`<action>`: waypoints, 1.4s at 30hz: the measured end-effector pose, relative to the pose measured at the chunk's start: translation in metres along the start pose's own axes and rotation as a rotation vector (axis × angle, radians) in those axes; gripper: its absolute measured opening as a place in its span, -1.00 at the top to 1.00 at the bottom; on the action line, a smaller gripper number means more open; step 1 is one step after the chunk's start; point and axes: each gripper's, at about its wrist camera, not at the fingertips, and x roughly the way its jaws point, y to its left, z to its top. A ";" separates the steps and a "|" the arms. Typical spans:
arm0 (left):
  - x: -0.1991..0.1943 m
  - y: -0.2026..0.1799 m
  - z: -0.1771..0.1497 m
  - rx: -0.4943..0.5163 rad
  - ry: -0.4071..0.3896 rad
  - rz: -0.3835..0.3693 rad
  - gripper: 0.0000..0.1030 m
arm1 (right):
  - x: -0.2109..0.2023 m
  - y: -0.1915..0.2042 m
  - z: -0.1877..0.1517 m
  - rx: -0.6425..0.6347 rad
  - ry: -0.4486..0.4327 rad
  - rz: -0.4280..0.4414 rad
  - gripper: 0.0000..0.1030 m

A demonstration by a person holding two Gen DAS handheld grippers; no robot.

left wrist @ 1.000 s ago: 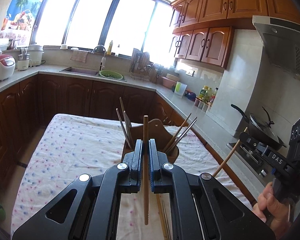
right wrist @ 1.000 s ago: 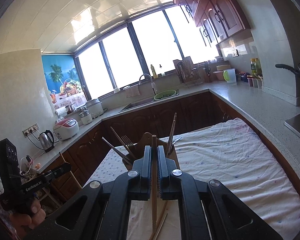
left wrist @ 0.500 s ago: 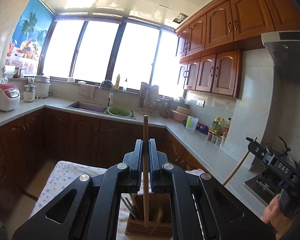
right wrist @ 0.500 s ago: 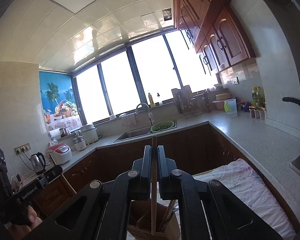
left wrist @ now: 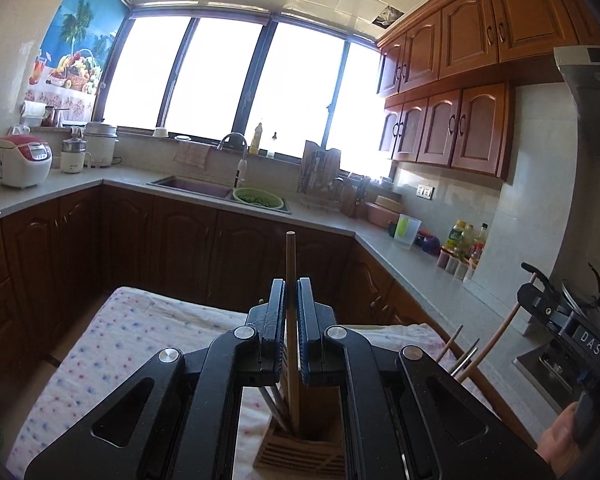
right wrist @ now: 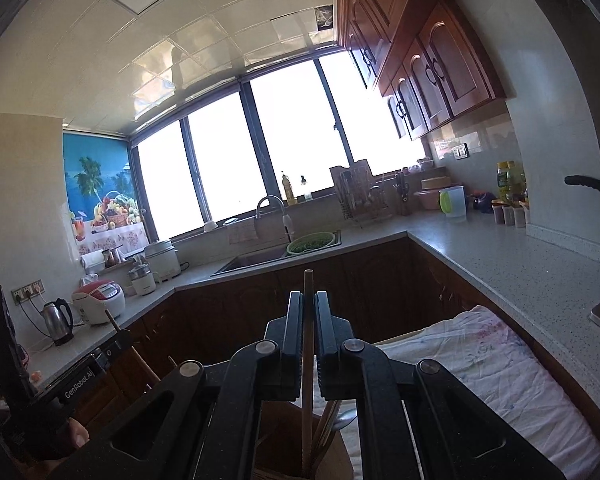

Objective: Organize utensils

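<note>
My left gripper [left wrist: 291,292] is shut on an upright wooden chopstick [left wrist: 291,252]. The stick's lower end reaches into the wooden utensil holder [left wrist: 300,458] right below the jaws, beside other utensils [left wrist: 274,404]. My right gripper [right wrist: 308,300] is shut on a second wooden chopstick [right wrist: 308,280], which dips into the same holder [right wrist: 276,440] next to a spoon [right wrist: 344,420]. Each view shows the other gripper at its edge, the right gripper [left wrist: 556,320] and the left gripper [right wrist: 80,368], held in a person's hand [left wrist: 560,440].
The holder stands on a table with a flowered cloth [left wrist: 120,340]. Dark cabinets and a grey counter [right wrist: 500,264] wrap around, with a sink [left wrist: 192,186], a green colander [left wrist: 258,197], a rice cooker [left wrist: 22,156], a kettle [right wrist: 58,318] and a pan [left wrist: 584,292] on the stove.
Both grippers moved forward until the holder, which was ahead on the table, lies directly beneath them. The lower ends of both chopsticks now sit in the holder. The jaws stayed shut.
</note>
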 end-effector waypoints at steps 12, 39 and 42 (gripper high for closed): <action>0.004 0.005 -0.037 -0.003 0.096 -0.018 0.90 | 0.019 -0.008 -0.036 -0.004 0.149 -0.002 0.89; -0.008 0.012 -0.037 -0.045 0.145 -0.036 0.32 | 0.012 -0.020 -0.039 0.069 0.176 0.025 0.31; -0.023 0.015 -0.036 -0.064 0.111 -0.018 -0.17 | 0.003 -0.021 -0.034 0.084 0.151 0.031 -0.14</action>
